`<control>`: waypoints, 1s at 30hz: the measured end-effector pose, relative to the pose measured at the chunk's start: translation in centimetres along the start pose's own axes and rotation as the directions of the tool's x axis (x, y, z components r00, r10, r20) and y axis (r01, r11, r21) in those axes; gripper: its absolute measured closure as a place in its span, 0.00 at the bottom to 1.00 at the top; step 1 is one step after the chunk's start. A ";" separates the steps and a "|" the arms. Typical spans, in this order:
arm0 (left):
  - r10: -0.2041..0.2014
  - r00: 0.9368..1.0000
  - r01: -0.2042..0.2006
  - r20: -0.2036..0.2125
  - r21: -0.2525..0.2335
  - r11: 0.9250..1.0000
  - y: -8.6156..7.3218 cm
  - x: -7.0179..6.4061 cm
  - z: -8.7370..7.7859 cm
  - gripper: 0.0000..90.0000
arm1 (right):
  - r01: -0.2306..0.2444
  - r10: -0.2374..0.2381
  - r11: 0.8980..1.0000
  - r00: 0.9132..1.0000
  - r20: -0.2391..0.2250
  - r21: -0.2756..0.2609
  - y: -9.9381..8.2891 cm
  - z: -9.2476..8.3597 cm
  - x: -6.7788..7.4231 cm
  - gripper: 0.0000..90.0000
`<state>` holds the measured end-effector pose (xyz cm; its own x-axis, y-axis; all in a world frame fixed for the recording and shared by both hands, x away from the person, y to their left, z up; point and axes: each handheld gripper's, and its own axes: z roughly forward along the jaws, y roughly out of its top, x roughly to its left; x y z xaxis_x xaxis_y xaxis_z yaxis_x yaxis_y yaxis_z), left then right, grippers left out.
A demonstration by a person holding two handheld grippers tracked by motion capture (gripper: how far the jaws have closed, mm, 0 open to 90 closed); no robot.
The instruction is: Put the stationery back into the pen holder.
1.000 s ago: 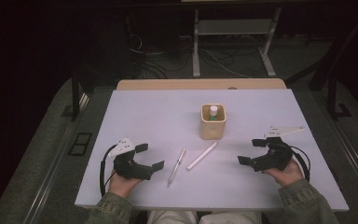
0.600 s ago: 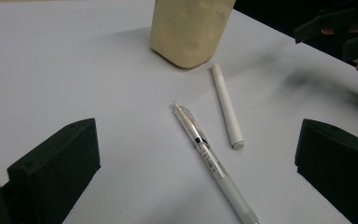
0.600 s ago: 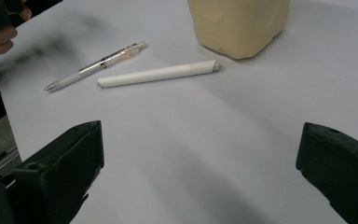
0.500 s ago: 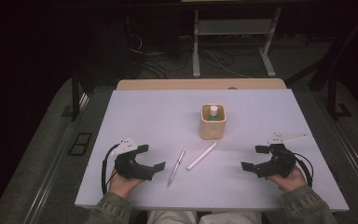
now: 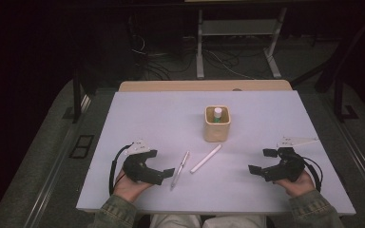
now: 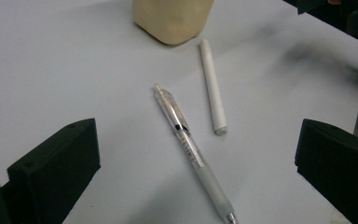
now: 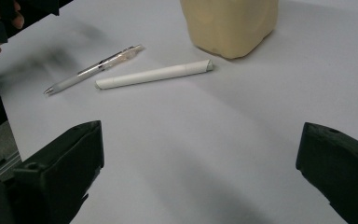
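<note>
A clear pen (image 5: 179, 169) (image 6: 191, 149) (image 7: 93, 68) and a white stick-shaped pen (image 5: 206, 158) (image 6: 213, 93) (image 7: 154, 74) lie side by side on the white table (image 5: 161, 118), in front of a beige cup (image 5: 217, 125) (image 6: 172, 18) (image 7: 230, 25) holding a white-capped marker (image 5: 217, 113). My left gripper (image 5: 159, 164) (image 6: 196, 177) rests open at the table's front left, its jaws wide on either side of the clear pen, not touching it. My right gripper (image 5: 263, 161) (image 7: 200, 177) rests open at the front right, jaws pointing toward the pens with bare table between them.
The table's front edge lies just under both hands. Beyond the far edge are a wooden strip (image 5: 204, 86), metal stand legs (image 5: 200, 47) and cables on a dark floor. Floor rails run along both sides.
My right gripper has drifted toward the front right of the table, away from the cup. The left gripper and the pens have stayed put.
</note>
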<state>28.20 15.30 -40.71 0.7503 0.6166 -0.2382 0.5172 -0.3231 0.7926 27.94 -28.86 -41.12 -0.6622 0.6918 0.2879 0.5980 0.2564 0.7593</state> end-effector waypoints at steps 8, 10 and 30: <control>-0.015 1.000 0.015 0.002 0.071 0.997 1.0 -0.4 0.6 0.00 | 0.007 -0.007 1.000 1.000 0.005 -0.009 0.0 -0.2 0.1 0.01; -0.024 1.000 0.024 0.006 0.086 0.996 1.3 -0.4 0.8 0.00 | 0.006 -0.006 1.000 1.000 0.005 -0.009 -0.1 -0.3 0.1 0.01; -0.116 0.993 0.120 -0.030 0.221 0.968 1.5 -0.7 2.9 0.00 | 0.016 -0.016 1.000 1.000 0.009 -0.007 -0.1 -0.3 0.2 0.01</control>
<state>29.63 12.29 -41.03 0.6725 0.6711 -0.3122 0.6817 -0.3973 0.6144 27.63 -28.93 -41.01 -0.6674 0.6937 0.2709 0.5846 0.2627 0.7676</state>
